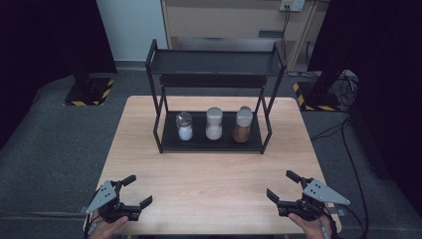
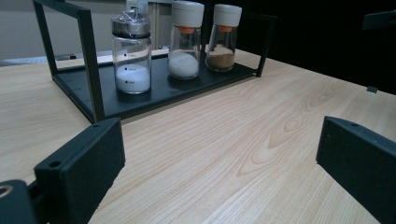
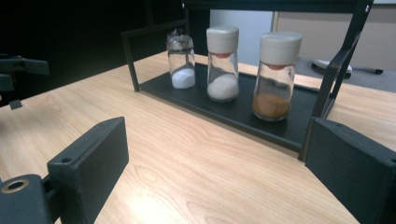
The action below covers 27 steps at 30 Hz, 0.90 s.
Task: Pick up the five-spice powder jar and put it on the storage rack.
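Note:
A black two-tier rack point(image 1: 213, 144) stands at the back middle of the wooden table point(image 1: 209, 184). On its lower shelf stand three jars in a row: a metal-capped jar of white powder point(image 1: 184, 126), a white-lidded jar of white grains point(image 1: 214, 124) and a white-lidded jar of brown powder point(image 1: 242, 125). My left gripper point(image 1: 136, 191) rests at the near left corner, open, nothing between its jaws. My right gripper point(image 1: 282, 186) is at the near right, open and empty too. Both point toward the rack point(image 2: 154, 93) point(image 3: 243, 112).
The rack's upper shelf point(image 1: 214, 63) is bare. Grey carpet surrounds the table. Black stands with yellow-striped bases point(image 1: 89, 92) sit on the floor behind, with cables point(image 1: 348, 139) at the right.

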Tool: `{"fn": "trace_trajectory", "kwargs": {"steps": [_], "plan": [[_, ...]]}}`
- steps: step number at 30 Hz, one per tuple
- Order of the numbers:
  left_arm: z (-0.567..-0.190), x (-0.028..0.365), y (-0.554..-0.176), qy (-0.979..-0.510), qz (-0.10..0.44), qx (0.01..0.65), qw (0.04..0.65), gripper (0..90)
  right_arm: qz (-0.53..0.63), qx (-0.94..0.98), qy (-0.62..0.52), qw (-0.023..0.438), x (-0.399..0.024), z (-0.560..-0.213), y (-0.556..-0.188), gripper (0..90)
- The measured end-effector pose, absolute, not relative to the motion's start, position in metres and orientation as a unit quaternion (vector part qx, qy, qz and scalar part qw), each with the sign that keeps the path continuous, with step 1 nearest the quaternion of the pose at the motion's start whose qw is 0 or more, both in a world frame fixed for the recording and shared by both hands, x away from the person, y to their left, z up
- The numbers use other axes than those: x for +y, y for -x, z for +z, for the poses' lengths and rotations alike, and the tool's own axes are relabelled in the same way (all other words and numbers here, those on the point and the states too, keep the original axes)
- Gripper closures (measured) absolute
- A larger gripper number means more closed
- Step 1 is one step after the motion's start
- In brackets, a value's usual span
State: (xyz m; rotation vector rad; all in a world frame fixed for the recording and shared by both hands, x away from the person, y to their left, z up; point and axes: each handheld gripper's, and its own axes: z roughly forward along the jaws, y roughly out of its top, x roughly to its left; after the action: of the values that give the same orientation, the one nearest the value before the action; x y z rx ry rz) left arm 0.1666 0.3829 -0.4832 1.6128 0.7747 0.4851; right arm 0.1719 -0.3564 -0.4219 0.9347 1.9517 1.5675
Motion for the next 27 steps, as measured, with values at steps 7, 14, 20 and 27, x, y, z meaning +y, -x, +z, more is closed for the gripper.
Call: {"fn": "trace_trajectory", "kwargs": {"steps": [7, 14, 20, 27], "plan": [[-0.483, 0.383, -0.167, -0.696, 0.209, 0.333, 0.601, 0.1, 0.558, 0.712, -0.347, 0.247, -0.356, -0.432, -0.170, 7.2], [-0.484, 0.383, -0.167, -0.696, 0.208, 0.330, 0.602, 0.2, 0.559, 0.710, -0.350, 0.247, -0.360, -0.439, -0.171, 7.4], [-0.484, 0.384, -0.167, -0.695, 0.208, 0.331, 0.603, 0.2, 0.556, 0.711, -0.352, 0.246, -0.360, -0.441, -0.172, 7.4], [-0.484, 0.383, -0.167, -0.695, 0.209, 0.331, 0.603, 0.2, 0.555, 0.713, -0.352, 0.243, -0.360, -0.441, -0.173, 7.5]]}}
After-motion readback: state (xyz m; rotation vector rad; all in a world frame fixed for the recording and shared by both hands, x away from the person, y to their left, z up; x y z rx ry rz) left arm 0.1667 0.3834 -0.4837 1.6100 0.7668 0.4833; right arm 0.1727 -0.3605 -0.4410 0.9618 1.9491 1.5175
